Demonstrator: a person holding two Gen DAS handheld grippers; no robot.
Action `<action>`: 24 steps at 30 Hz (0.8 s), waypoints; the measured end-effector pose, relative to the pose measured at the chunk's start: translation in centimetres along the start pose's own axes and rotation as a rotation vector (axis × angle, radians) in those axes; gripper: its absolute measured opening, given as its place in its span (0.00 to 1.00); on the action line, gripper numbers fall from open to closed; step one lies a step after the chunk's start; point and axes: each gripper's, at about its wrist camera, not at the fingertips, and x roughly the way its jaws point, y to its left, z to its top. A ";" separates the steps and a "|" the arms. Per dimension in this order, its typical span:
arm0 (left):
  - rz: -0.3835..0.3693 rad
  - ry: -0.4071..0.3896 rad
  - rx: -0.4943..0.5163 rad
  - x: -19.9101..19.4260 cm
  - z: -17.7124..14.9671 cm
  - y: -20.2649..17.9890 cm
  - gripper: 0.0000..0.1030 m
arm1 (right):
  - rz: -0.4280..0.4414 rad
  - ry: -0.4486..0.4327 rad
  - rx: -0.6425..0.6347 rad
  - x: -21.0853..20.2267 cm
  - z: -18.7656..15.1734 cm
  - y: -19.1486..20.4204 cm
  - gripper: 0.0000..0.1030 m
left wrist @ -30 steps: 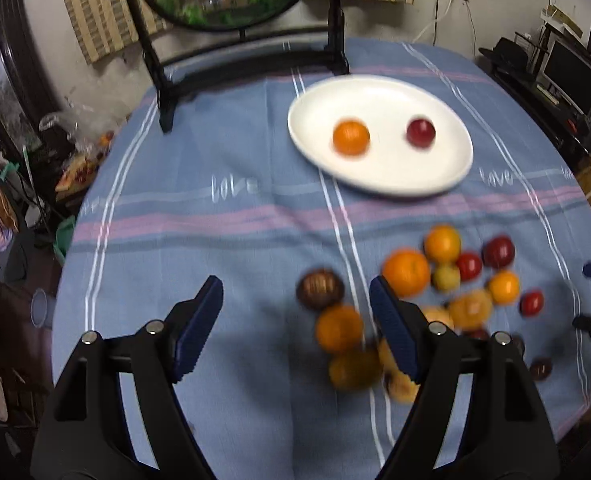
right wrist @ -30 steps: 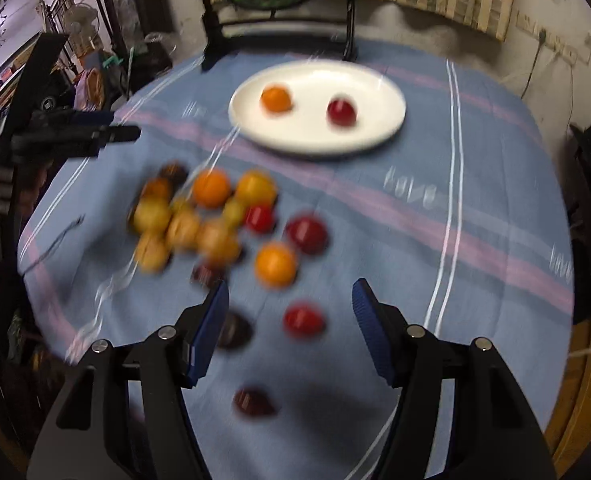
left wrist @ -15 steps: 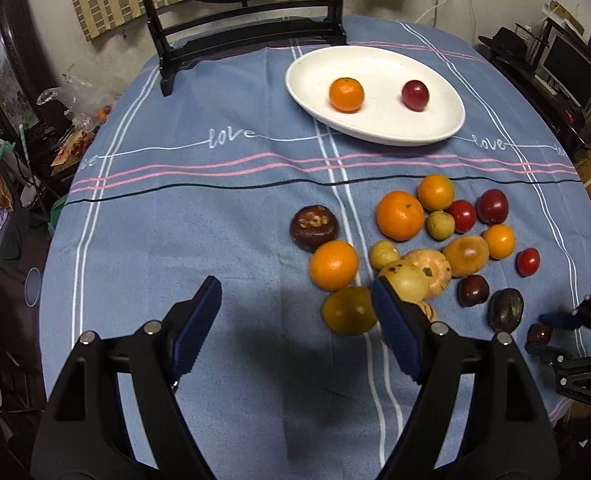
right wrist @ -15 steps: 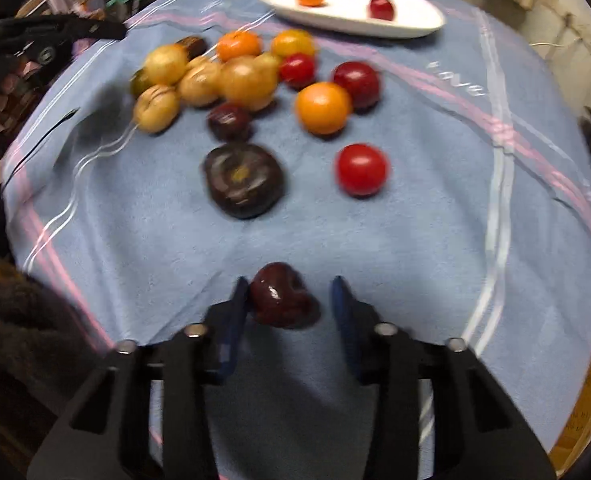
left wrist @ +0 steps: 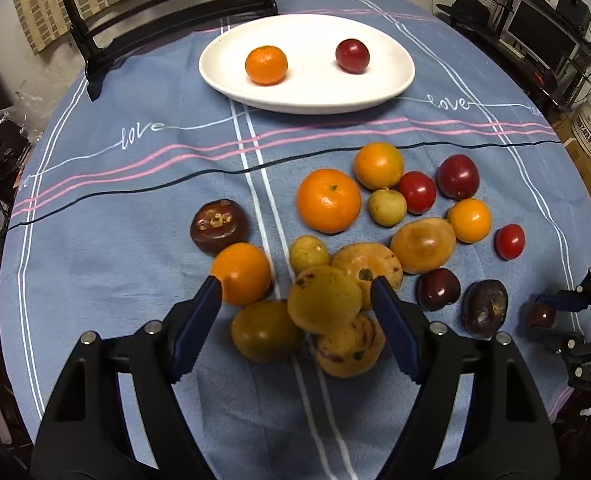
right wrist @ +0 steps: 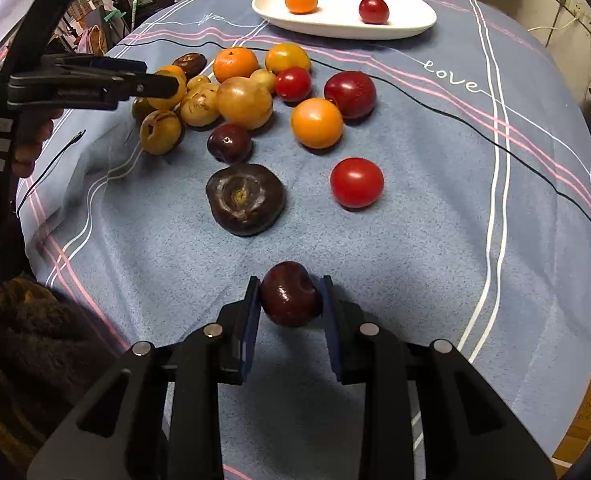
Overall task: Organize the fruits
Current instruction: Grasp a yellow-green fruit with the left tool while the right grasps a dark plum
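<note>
1. Your right tool (right wrist: 291, 298) has closed since a second ago: then its pads stood wide over the spread of fruit, and now they clamp a dark red cherry-like fruit (right wrist: 290, 294) from both sides, at the near edge of the table (right wrist: 435, 208).
2. Your left tool (left wrist: 295, 320) has dropped lower over the heap. Its jaws are closing, with a yellow-brown fruit (left wrist: 324, 299) between them, though the pads do not yet press on it.
3. For the task this means one fruit is secured and probably ready to lift; the white plate (left wrist: 391, 80) at the far side holds only an orange (left wrist: 266, 65) and a red fruit (left wrist: 352, 55), so most of the sorting is left.
4. Nearly round, the gripped fruit has no clear long axis. A dimple on its upper right side suggests the stem end points up and away from you; no stalk shows.
</note>
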 end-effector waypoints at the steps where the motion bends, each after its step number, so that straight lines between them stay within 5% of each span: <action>1: -0.007 0.007 0.000 0.2 0.0 0.0 0.67 | 0.000 0.003 0.003 0.1 0.1 0.0 0.29; 5: -0.051 -0.003 0.014 0.0 0.4 -0.3 0.36 | 0.000 0.009 0.008 0.4 -0.2 0.0 0.29; 17: -0.096 -0.024 -0.033 -2.1 0.2 0.8 0.36 | 0.004 -0.017 0.026 -0.3 0.9 -0.7 0.29; 24: -0.079 -0.122 -0.036 -5.3 4.0 2.2 0.36 | 0.031 -0.108 0.034 -3.1 4.2 -1.4 0.29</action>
